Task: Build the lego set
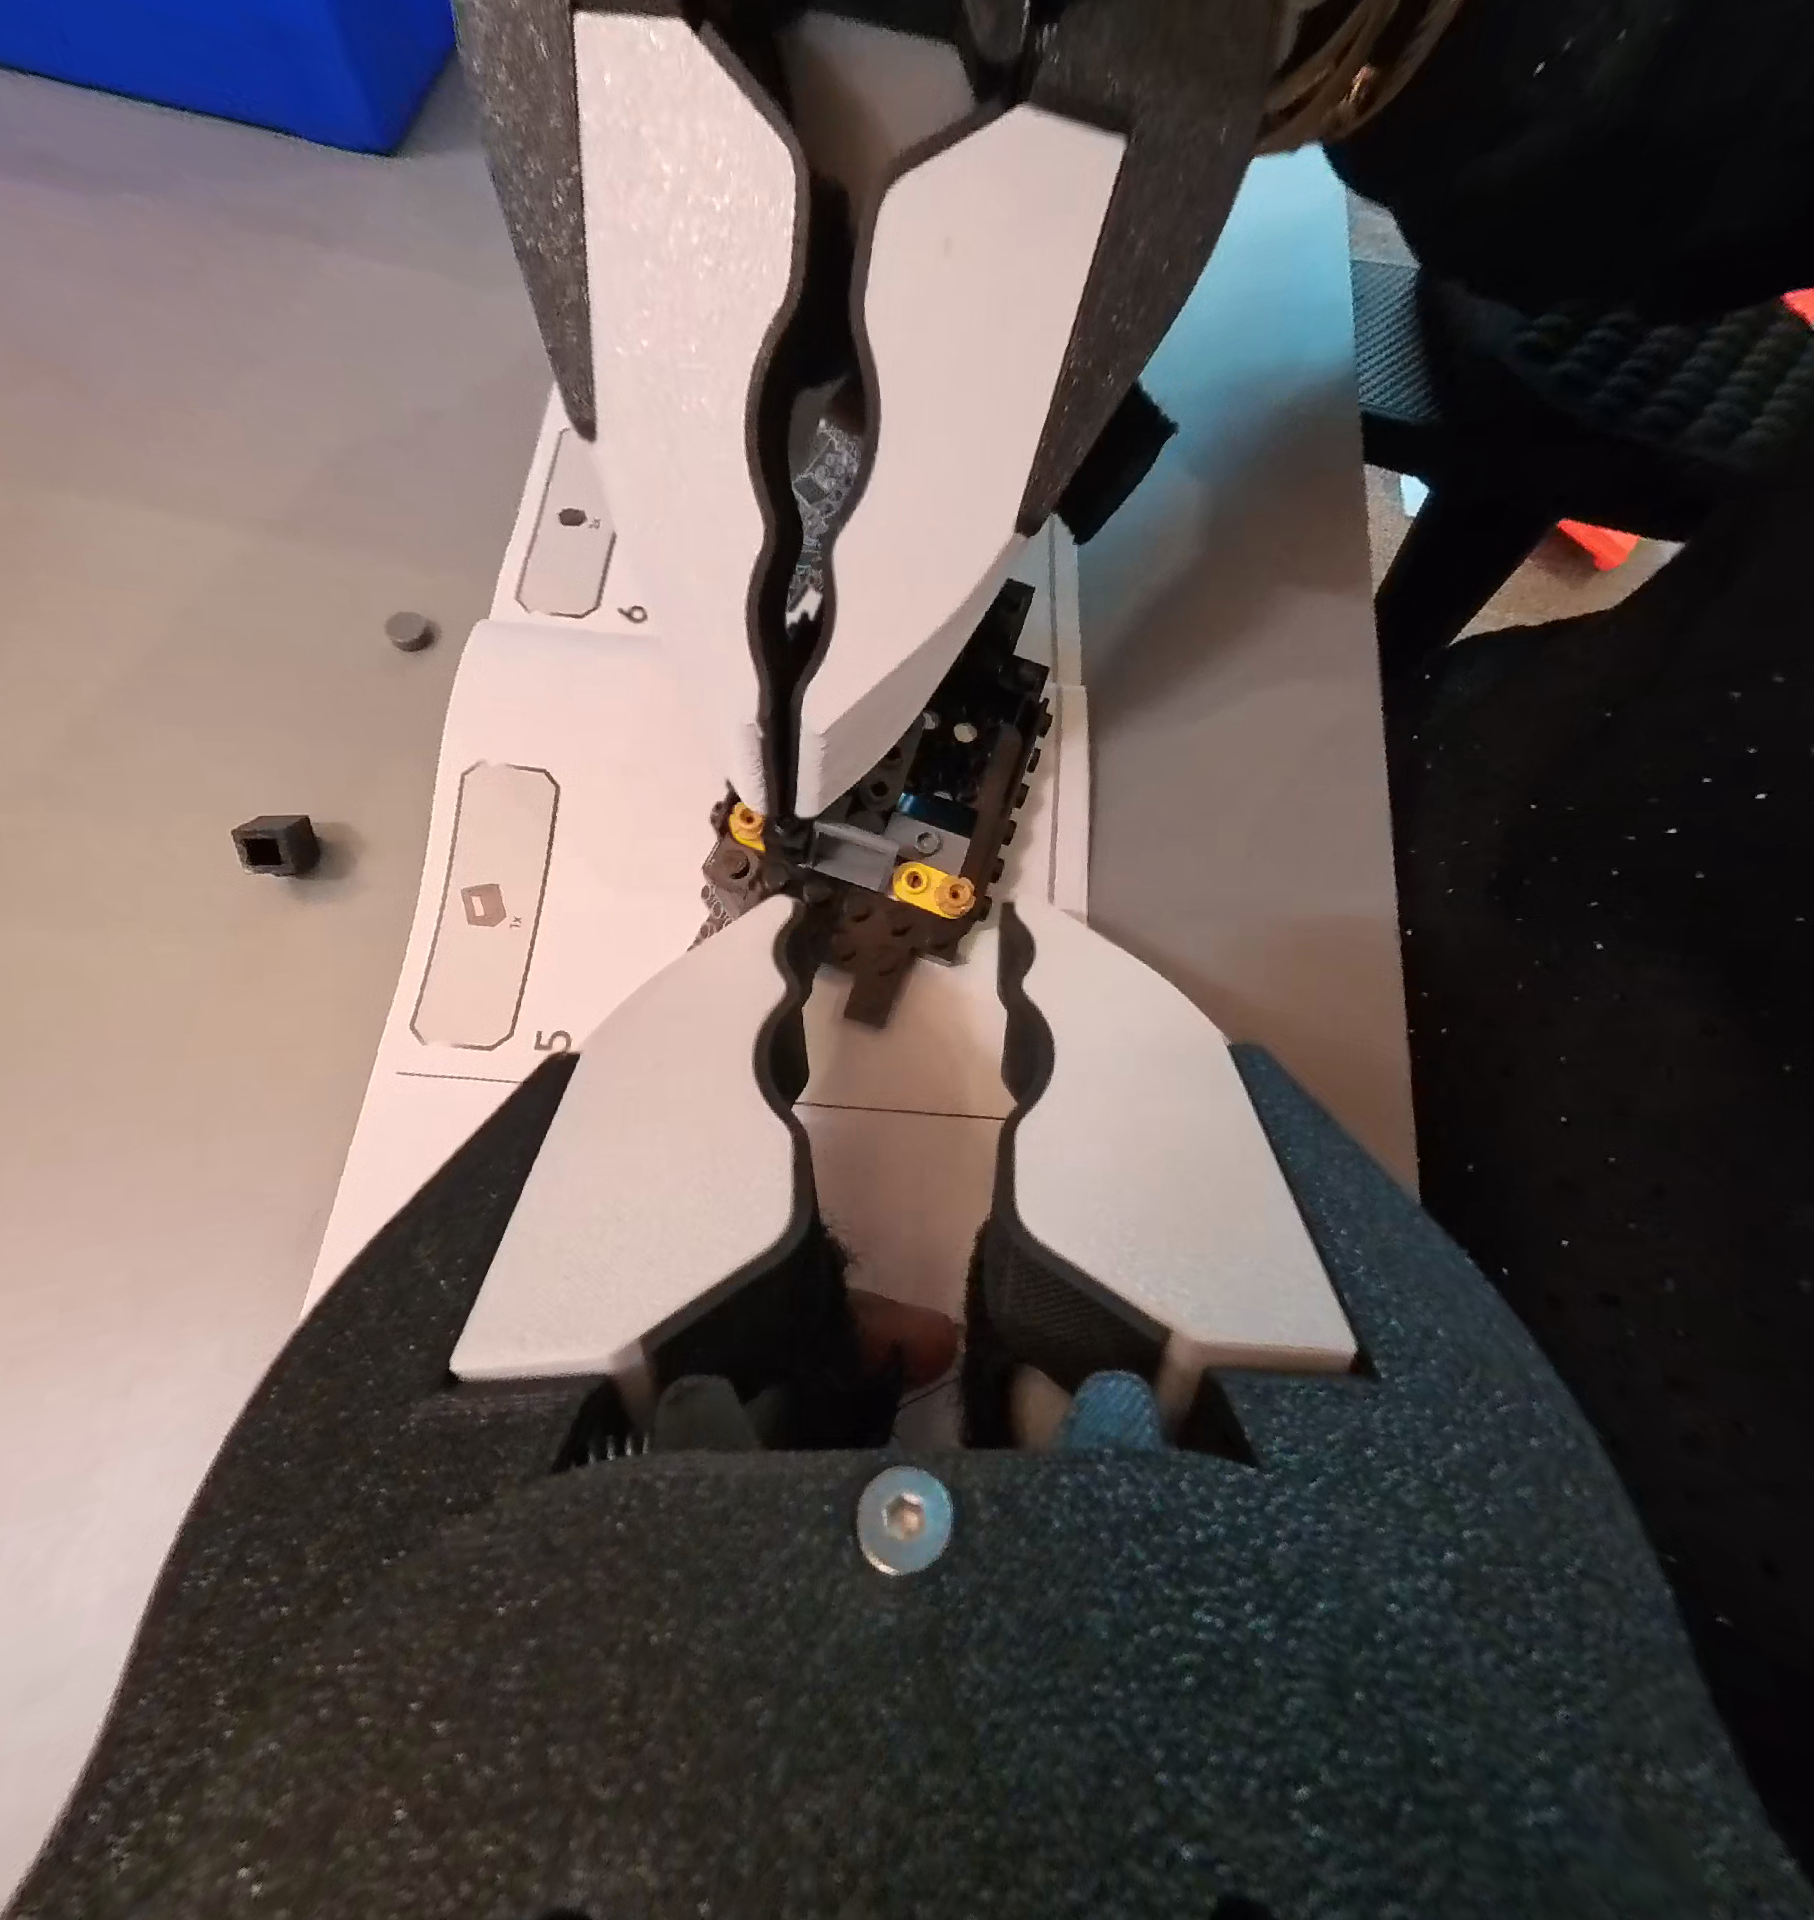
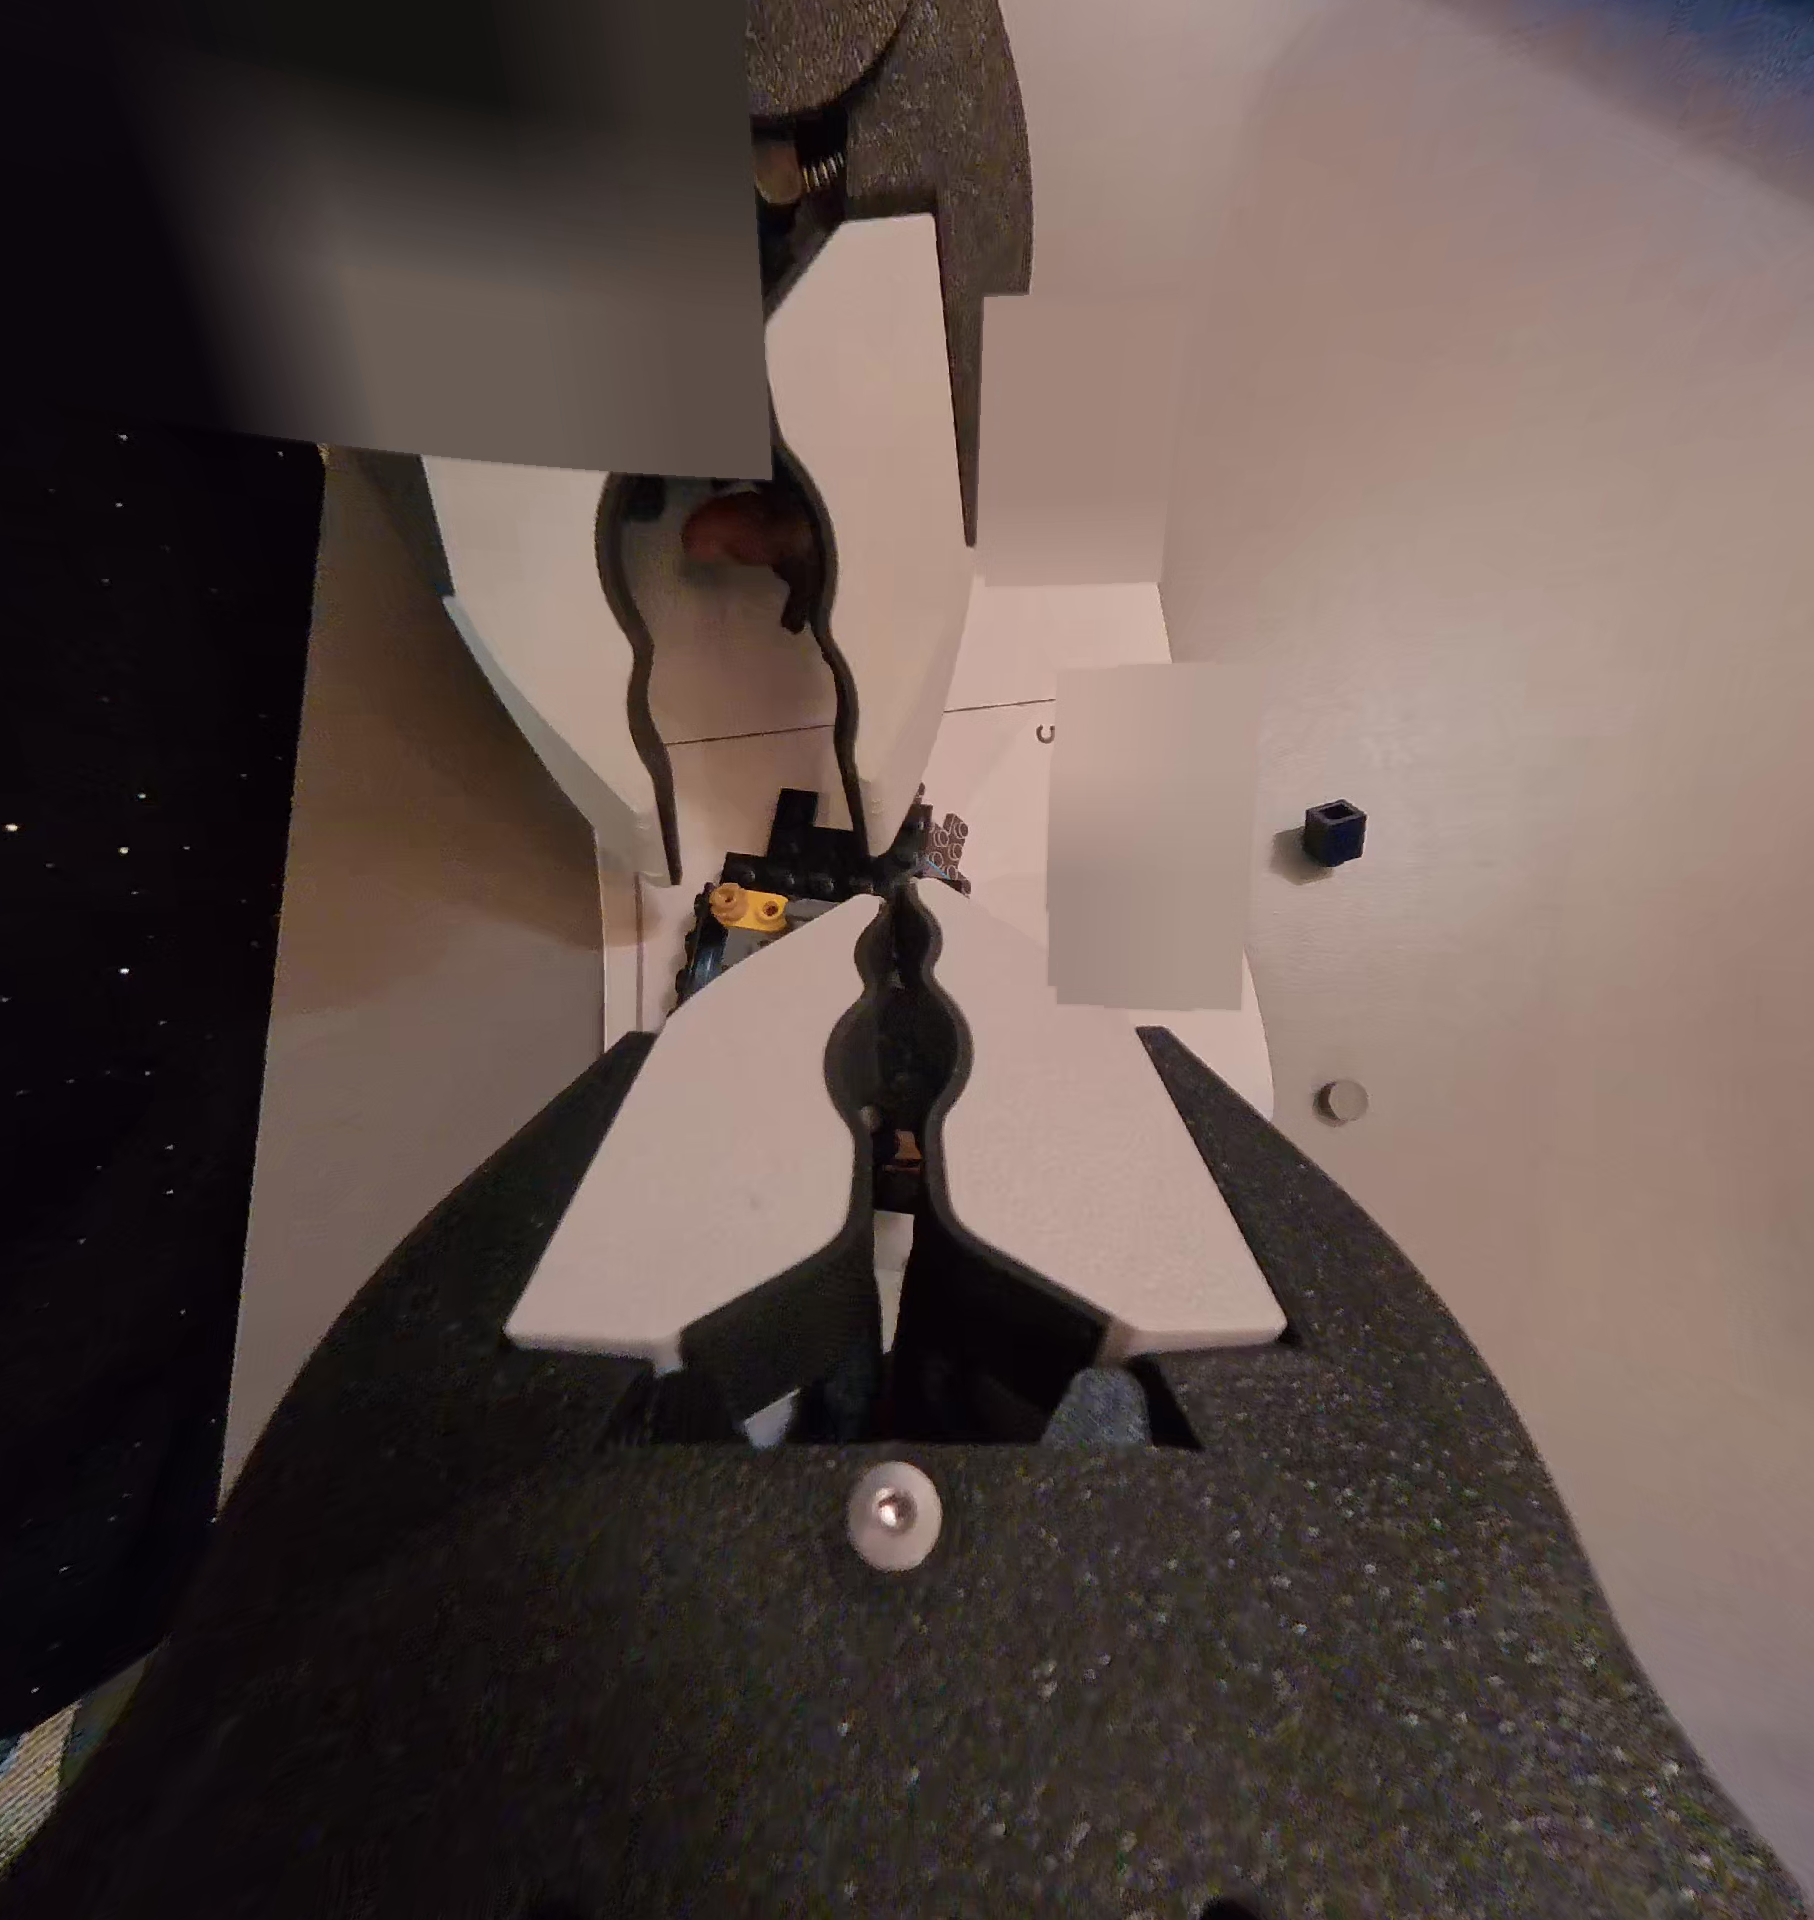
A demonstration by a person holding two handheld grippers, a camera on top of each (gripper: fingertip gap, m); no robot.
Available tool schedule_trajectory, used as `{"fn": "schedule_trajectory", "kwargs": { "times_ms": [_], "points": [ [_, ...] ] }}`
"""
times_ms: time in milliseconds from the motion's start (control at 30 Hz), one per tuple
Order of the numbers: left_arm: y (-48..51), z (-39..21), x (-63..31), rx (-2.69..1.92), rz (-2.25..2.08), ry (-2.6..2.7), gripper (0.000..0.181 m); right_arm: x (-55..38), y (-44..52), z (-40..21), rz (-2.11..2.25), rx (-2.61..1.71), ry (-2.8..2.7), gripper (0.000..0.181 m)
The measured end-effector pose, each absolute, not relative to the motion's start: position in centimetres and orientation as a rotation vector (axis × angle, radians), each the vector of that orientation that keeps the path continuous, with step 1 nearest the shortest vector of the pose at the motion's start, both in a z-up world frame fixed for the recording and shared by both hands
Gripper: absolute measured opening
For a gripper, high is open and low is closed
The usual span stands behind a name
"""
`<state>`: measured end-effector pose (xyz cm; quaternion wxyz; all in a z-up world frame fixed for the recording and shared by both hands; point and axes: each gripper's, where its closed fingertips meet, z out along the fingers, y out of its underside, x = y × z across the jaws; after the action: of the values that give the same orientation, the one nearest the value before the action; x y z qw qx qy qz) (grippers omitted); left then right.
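Lego model (image 1: 872, 873), black with yellow studded bits and a grey piece on top, sits on the open instruction booklet (image 1: 612, 727) on the grey surface (image 1: 155, 520); it lies between the two grippers, which face each other tip to tip; left gripper (image 1: 898, 920) has its fingers spread, one on each side of the model's near end, tips at the model's edges but firm contact not clear; right gripper (image 1: 778, 805) comes in from the opposite side with fingers pressed nearly together, pinching a small dark piece at the model's top edge beside a yellow stud; right wrist view confirms: right gripper (image 2: 895, 902) tips meet on something small and dark at the model (image 2: 778, 883), exact part too small to tell; left gripper (image 2: 768, 857) shows beyond it, fingers apart; loose parts on the surface well apart from the model: small black hollow cube (image 1: 277, 847) and small grey round stud (image 1: 409, 631), both off the booklet's edge; same cube (image 2: 1334, 831) and stud (image 2: 1339, 1101) show in the right wrist view; blue box (image 1: 207, 62) at the far corner of the surface.
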<state>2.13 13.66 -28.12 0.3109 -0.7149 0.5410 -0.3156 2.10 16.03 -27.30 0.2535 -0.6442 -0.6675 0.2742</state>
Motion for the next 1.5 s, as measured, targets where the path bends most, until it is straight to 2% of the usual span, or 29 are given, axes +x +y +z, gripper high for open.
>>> {"fn": "schedule_trajectory", "kwargs": {
  "times_ms": [1500],
  "points": [
    [13.71, -28.21, 2.09, -1.902, -0.835, 1.414, 0.030, 2.15, 15.91, -27.70, 0.676, -2.033, -1.827, 0.001]
  ]
}}
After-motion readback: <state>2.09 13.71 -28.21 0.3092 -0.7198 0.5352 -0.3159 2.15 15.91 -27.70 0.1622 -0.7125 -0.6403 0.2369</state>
